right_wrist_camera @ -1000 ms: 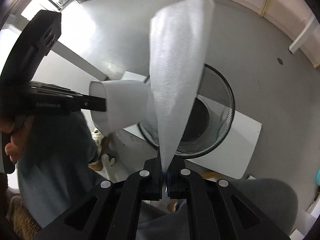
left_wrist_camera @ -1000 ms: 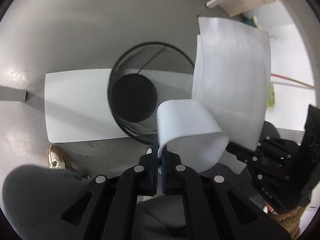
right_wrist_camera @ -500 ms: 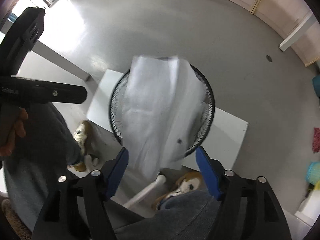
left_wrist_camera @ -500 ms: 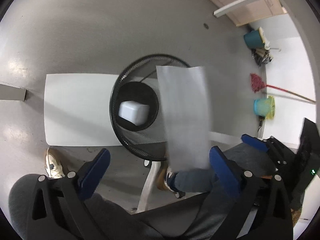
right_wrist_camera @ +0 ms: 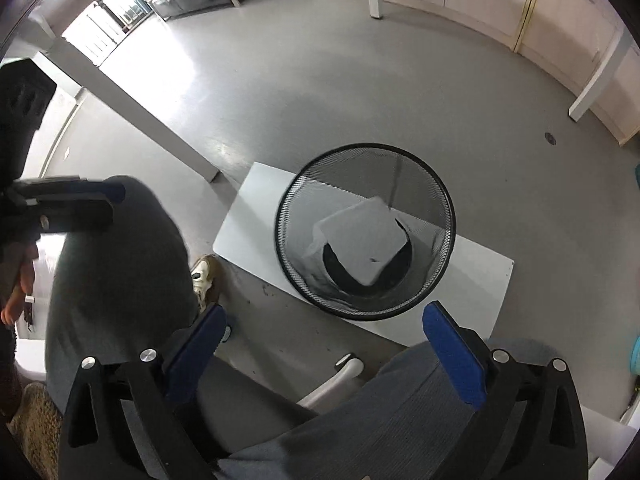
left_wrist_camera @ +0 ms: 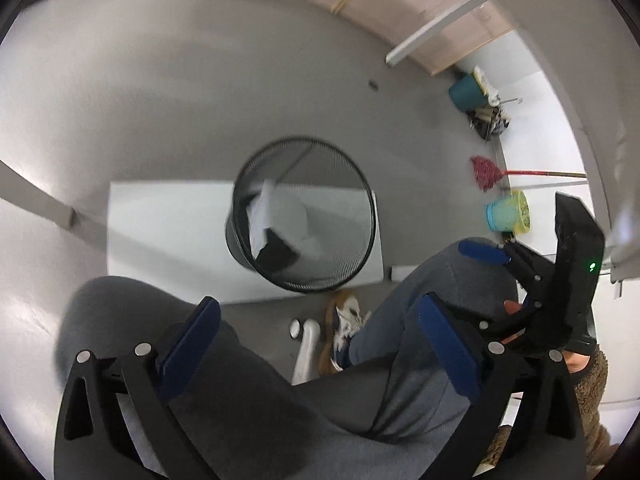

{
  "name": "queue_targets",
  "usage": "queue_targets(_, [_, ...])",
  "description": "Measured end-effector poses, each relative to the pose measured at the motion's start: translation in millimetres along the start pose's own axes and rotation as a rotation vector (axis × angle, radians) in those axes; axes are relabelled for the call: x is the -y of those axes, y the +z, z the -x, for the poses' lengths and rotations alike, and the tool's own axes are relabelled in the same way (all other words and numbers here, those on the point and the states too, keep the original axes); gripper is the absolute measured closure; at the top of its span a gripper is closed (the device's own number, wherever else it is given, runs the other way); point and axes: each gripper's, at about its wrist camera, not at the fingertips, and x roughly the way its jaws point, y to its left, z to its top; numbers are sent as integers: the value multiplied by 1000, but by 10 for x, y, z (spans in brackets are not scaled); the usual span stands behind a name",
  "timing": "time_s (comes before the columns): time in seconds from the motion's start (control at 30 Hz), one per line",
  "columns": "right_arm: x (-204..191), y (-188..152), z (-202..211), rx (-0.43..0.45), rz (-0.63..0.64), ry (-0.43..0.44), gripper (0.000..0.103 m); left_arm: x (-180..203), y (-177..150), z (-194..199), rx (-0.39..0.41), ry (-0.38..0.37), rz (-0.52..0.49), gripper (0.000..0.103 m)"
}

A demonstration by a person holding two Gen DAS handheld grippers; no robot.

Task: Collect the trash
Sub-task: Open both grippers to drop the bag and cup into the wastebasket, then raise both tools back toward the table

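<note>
Both views are evenly and fairly brightly lit, with soft shadows. Daylight enters from windows [right_wrist_camera: 116, 20] at the upper left of the right wrist view, leaving a pale glare on the grey floor [right_wrist_camera: 208, 148]. The left wrist view is smeared by motion blur, most toward its rim. Fisheye distortion bends straight lines and leaves black corners in both.

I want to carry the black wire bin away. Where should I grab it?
Probably best by the top rim of the black mesh bin, coming straight down from above. It stands upright on the white board with its mouth open, so the rim is a thin ring the jaws could close over. Its mesh wall looks too wide.
</note>
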Motion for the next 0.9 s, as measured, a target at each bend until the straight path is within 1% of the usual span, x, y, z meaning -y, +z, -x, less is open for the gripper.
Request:
queue_targets(0.07, [-78, -91, 94, 17, 10, 8, 4, 75, -45, 210, 67, -6, -29, 4])
queue_targets(0.13, [-138, -199, 187, 42, 9, 10, 3, 131, -107, 330, 91, -22, -37, 4])
queue_targets(0.23, [-232, -378, 300, 67, 18, -2, 3, 192, -281, 528, 148, -14, -58, 4])
queue_targets(0.3, [-295, -476, 397, 89, 23, 11, 3, 257, -382, 668, 187, -42, -80, 4])
queue_targets(0.37, [-381, -556, 537, 122, 28, 15, 3, 353, -463, 779, 209, -52, -117, 4])
queue_targets(0.43, [-484, -641, 706, 161, 54, 13, 3, 479, -543, 880, 234, -58, -169, 4])
queue_targets(0.57, [-579, -782, 1054, 223, 70, 60, 3, 748, -639, 990, 238, -48, -275, 4])
queue_targets(0.67, [-659, -868, 1305, 262, 99, 71, 3, 947, -726, 1191, 266, -83, -362, 4])
queue_targets(0.7, [-689, -893, 1387, 277, 110, 72, 3, 1023, -749, 1287, 279, -103, -396, 4])
queue_targets(0.9, [-733, -1071, 1873, 381, 137, 34, 3, 1322, -819, 1763, 403, -148, -519, 4])
